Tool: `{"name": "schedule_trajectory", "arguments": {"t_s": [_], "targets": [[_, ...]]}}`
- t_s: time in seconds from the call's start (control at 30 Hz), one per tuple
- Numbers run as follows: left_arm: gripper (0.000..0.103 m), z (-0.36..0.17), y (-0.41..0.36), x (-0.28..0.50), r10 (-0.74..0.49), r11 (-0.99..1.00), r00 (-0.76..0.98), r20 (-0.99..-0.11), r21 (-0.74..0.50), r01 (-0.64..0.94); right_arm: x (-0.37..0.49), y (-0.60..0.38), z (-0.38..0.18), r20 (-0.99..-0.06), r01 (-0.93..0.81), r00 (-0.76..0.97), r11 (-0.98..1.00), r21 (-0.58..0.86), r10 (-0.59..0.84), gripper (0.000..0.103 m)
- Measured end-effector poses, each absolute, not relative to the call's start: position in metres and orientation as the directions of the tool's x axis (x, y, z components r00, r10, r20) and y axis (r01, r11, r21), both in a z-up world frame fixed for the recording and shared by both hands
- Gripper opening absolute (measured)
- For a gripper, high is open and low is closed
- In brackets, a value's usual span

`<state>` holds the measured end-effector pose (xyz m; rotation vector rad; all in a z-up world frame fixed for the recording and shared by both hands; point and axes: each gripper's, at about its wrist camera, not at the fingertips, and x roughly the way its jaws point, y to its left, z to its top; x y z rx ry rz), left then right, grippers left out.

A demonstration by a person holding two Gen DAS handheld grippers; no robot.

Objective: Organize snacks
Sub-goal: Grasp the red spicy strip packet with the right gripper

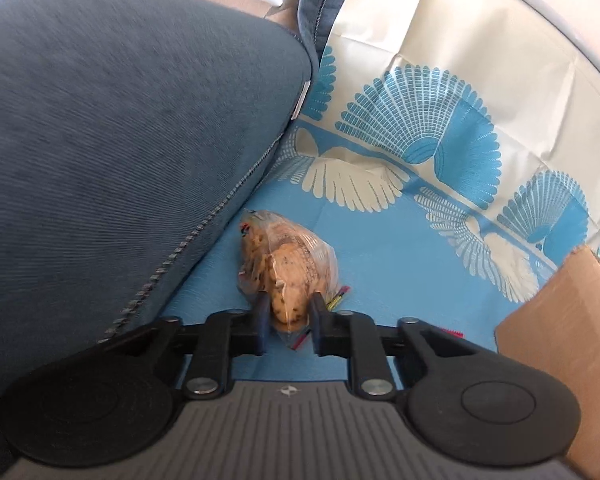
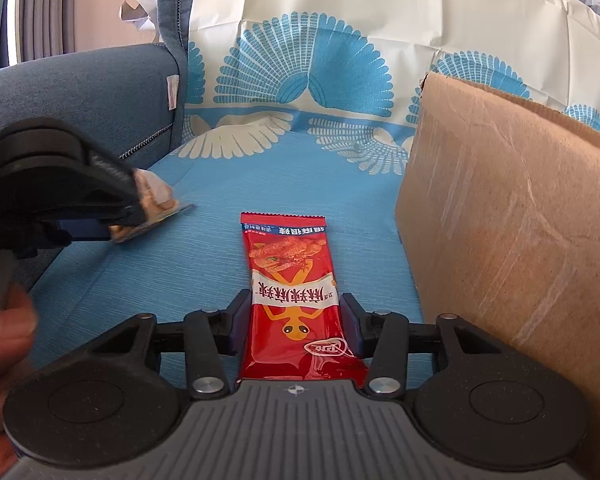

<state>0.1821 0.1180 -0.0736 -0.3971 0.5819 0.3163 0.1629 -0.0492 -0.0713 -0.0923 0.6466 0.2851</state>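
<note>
My left gripper [image 1: 287,307] is shut on a clear bag of cookies [image 1: 286,264], which rests on the blue patterned cloth [image 1: 380,256] beside a blue cushion. The same gripper and bag show at the left of the right wrist view [image 2: 156,204]. My right gripper [image 2: 296,312] is open, its fingers on either side of a red snack packet [image 2: 290,280] that lies flat on the cloth. The fingers do not press the packet.
A brown cardboard box [image 2: 512,216] stands close on the right, its corner also in the left wrist view [image 1: 572,320]. A blue sofa cushion [image 1: 120,140] rises on the left. The cloth climbs the sofa back [image 2: 340,8] behind.
</note>
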Motion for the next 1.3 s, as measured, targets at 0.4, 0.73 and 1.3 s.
{"name": "schedule_trajectory", "arguments": {"t_s": [0.4, 0.73, 1.3], "targets": [[0.020, -0.043, 0.118, 0.105, 0.078, 0.886, 0.707, -0.703, -0.276, -0.373, 0.109, -0.061, -0.019, -0.689, -0.346, 0.667, 0.937, 0.052, 0.285, 0.046], [0.019, -0.014, 0.109, 0.010, -0.088, 0.901, 0.651, -0.754, -0.339, -0.272, 0.020, -0.100, 0.012, -0.720, -0.511, 0.541, 0.850, 0.131, 0.436, 0.046], [0.005, -0.004, 0.088, -0.009, -0.127, 0.918, 0.683, -0.719, -0.346, -0.193, -0.015, -0.140, -0.013, -0.752, -0.523, 0.501, 0.842, 0.132, 0.428, 0.046]]}}
